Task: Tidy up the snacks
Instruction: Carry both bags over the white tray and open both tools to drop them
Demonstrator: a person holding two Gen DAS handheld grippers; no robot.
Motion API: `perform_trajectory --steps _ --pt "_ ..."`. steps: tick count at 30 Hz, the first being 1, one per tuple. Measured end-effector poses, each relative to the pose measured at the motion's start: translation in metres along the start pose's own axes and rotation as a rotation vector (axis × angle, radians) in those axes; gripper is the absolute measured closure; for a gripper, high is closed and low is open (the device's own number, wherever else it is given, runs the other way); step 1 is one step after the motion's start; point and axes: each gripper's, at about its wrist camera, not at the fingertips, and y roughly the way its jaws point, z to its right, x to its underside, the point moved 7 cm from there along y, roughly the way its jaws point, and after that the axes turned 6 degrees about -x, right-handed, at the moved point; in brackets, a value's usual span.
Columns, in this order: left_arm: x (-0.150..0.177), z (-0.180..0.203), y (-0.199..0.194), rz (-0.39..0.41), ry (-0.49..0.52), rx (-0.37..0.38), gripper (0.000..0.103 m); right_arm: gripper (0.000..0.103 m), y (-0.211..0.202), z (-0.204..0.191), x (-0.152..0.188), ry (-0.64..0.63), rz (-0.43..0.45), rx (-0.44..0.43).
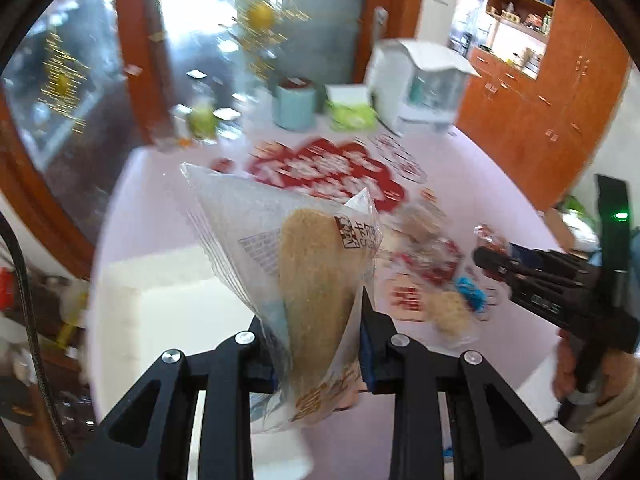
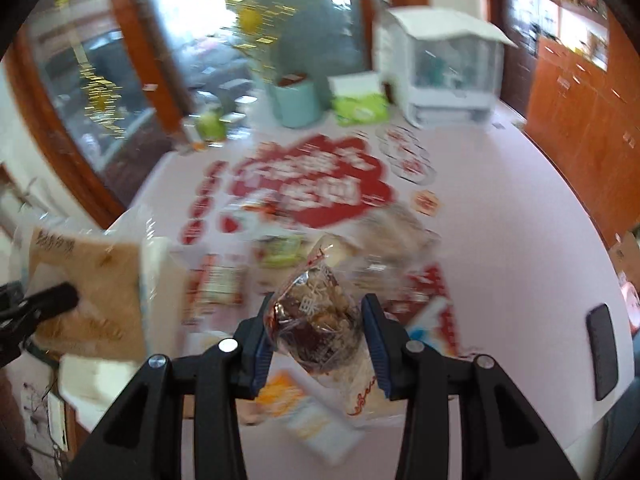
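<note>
Snack packets being carried in both grippers above the pink desk (image 2: pixel 500 216).

Left gripper (image 1: pixel 320 344) is holding its fingers clamped on a clear packet of tan crispy cake (image 1: pixel 308 264), raised over a white box (image 1: pixel 168 292) at the desk's near-left corner; right gripper (image 2: pixel 316 340) is pinching a clear bag of dark mixed snacks (image 2: pixel 320 320) above the loose pile of snacks (image 2: pixel 280 264). Judged best practice: keeping each grip firm on the slippery film, lowering the packet squarely over the box before parting the fingers, and avoiding swinging into the other gripper.
</note>
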Motion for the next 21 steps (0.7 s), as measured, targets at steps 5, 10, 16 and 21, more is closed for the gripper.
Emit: perform_trajectory --steps 5,10,16,21 --pt "0.022 -0.069 -0.03 0.043 -0.036 -0.108 0.076 0.062 -0.014 -0.1 0.006 -0.12 0.042 -0.093" --pt "0.048 -0.118 -0.039 0.02 -0.073 -0.152 0.076 0.061 -0.011 -0.185 0.023 -0.239 0.017 -0.17" --pt "0.078 -0.15 -0.035 -0.024 -0.079 -0.184 0.076 0.061 -0.001 -0.246 0.046 -0.343 -0.035 -0.194" --pt "0.094 -0.158 -0.025 -0.07 -0.073 -0.173 0.075 0.06 0.01 -0.264 0.059 -0.36 -0.074 -0.189"
